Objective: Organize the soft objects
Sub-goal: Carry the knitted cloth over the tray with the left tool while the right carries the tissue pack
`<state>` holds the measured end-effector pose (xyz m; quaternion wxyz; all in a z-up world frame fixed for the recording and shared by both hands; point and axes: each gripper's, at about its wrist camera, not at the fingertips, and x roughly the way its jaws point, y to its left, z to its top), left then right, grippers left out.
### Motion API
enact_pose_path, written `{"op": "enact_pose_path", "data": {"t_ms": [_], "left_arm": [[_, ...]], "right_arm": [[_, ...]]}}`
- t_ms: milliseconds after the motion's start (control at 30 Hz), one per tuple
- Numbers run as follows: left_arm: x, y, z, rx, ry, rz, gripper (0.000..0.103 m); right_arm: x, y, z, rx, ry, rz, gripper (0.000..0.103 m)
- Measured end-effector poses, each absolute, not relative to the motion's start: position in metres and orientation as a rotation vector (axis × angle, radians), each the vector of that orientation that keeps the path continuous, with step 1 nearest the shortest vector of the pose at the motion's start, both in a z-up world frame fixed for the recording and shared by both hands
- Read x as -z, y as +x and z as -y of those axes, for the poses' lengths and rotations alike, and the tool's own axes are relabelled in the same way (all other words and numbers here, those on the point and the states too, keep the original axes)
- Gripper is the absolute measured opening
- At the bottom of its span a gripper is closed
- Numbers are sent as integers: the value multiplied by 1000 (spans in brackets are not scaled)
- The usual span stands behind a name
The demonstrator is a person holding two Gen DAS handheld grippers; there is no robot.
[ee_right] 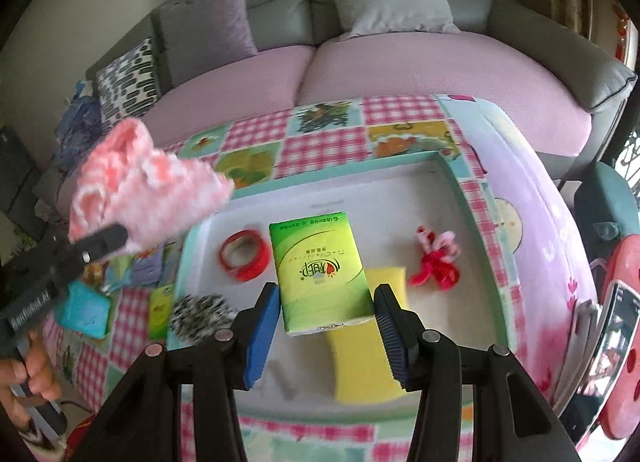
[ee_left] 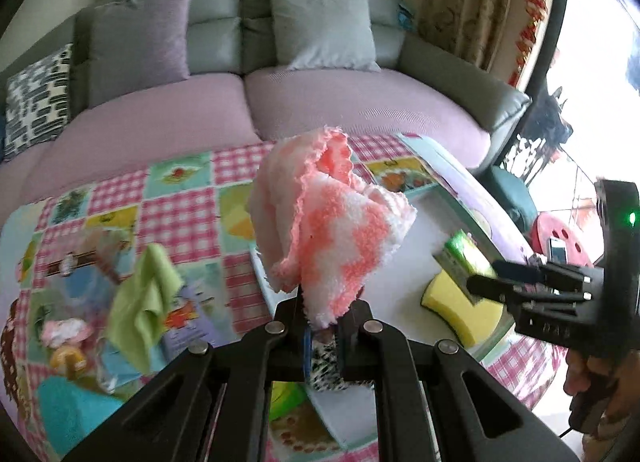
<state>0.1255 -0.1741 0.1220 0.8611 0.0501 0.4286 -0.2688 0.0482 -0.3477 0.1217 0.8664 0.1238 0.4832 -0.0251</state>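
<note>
My left gripper (ee_left: 322, 316) is shut on a fluffy pink and white cloth (ee_left: 324, 214) and holds it up above the table; the cloth also shows in the right wrist view (ee_right: 136, 194). My right gripper (ee_right: 326, 316) is open, its jaws on either side of a green tissue pack (ee_right: 320, 274), which lies on a yellow sponge (ee_right: 368, 346) in the white tray (ee_right: 472, 198). Whether the pads touch the pack I cannot tell. A red tape roll (ee_right: 244, 256), a red and pink ribbon toy (ee_right: 434, 258) and a black and white fuzzy item (ee_right: 200, 316) are in the tray too.
A light green cloth (ee_left: 142, 298), a teal sponge (ee_right: 86, 312) and small items lie on the checkered tablecloth (ee_left: 180, 214) left of the tray. A sofa with cushions (ee_left: 324, 28) stands behind. A red stool with a phone (ee_right: 624, 346) is at the right.
</note>
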Motion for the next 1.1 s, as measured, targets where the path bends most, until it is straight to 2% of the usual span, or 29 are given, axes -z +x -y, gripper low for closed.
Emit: {"op": "enact_pose_path", "data": {"t_ms": [267, 633, 1100], "left_arm": [[-81, 150, 214, 629, 92, -989, 9], [-59, 164, 258, 718, 93, -1025, 9], [-33, 171, 270, 691, 98, -1109, 9]], "right_arm": [[-101, 77, 376, 104, 256, -1039, 51], [-79, 100, 394, 141, 227, -1061, 51], [-69, 103, 398, 156, 176, -1079, 52]]}}
